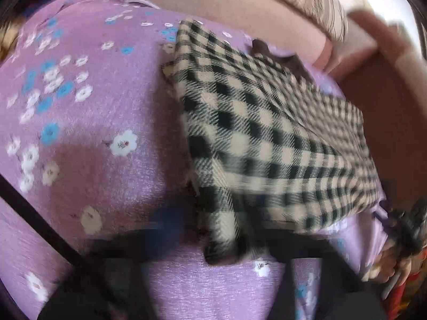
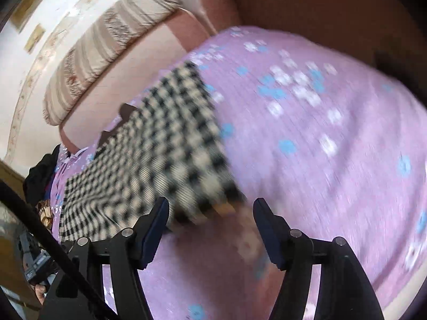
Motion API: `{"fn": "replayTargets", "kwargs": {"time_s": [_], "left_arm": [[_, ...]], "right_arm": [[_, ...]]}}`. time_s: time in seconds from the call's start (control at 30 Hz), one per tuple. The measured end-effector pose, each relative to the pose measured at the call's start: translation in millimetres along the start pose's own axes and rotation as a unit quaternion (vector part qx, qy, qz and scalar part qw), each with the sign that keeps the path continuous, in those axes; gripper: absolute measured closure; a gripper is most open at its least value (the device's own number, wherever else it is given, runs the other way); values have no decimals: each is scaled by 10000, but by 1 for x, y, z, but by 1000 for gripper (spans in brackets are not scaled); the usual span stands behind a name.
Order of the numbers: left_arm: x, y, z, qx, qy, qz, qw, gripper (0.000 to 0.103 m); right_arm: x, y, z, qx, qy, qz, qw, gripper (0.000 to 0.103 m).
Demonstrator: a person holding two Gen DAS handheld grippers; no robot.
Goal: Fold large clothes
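Right wrist view: right gripper point(image 2: 210, 213) spread wide, empty, at near corner of folded black-and-cream checked garment point(image 2: 160, 144) on lilac floral bedspread point(image 2: 320, 138); long axis runs away leftward. Left gripper point(image 1: 213, 256) blurred, state indeterminate.

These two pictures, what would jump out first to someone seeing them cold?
First, the black-and-cream checked garment, already folded into a block, lying on a lilac bedspread scattered with white and blue flowers. In the right wrist view, the right gripper hovers at the garment's near corner with its jaws spread wide and nothing between them. Behind the bed sits a pink sofa with a striped cushion.
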State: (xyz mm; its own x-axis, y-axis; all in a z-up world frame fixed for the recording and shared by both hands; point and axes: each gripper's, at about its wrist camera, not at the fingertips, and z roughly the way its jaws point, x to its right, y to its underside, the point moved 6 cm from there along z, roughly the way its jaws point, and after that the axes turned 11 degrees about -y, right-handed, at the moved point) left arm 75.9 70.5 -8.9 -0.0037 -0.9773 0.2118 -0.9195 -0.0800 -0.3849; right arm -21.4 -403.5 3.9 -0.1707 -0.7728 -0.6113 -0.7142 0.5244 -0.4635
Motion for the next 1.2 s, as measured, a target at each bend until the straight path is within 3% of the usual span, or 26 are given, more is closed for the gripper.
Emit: {"fn": "replayTargets", "kwargs": {"time_s": [0.13,0.2,0.47,0.57,0.67,0.7,0.73,0.77,0.8,0.83,1.0,1.1,1.2], "left_arm": [[-8,-9,-32,327,-171,71,9993,98],[-12,-7,-37,303,-243,95,9992,98],[-16,4,-28,302,-661,142,9973,96],[-20,8,-43,567,-902,95,9943,95],[-26,3,-69,1173,-1439,-43,9826,93],[-26,2,-77,1330,-1495,-77,9797,86],[-26,-1,-85,1491,-1459,-155,9779,76],[-23,-3,-90,1576,-1342,-223,9781,71],[-19,-5,-91,1614,-1209,-236,9792,64],[-14,-8,-90,1611,-1135,-204,9802,61],[21,-8,-48,1272,-1000,383,9861,56],[14,4,-6,656,-1159,319,9906,55],[6,5,-3,613,-1003,92,9930,51]], "right_arm": [[9,2,-1,61,95,24,9999,33],[7,-1,0,93,55,-56,9999,33],[-16,-21,2,549,287,-371,9974,33],[-33,-24,6,626,329,-645,9954,33],[-54,-22,19,568,316,-938,9935,33],[-62,-19,24,528,309,-1068,9924,33],[-74,-16,32,449,298,-1283,9903,39],[-84,-12,37,393,283,-1455,9882,58],[-96,-7,44,307,297,-1689,9847,65],[-111,0,54,196,340,-1998,9791,69],[-162,36,88,-178,47,-2774,9606,69],[-173,57,116,-655,-171,-2941,9534,68],[-160,61,139,-862,30,-2838,9550,60]]}}
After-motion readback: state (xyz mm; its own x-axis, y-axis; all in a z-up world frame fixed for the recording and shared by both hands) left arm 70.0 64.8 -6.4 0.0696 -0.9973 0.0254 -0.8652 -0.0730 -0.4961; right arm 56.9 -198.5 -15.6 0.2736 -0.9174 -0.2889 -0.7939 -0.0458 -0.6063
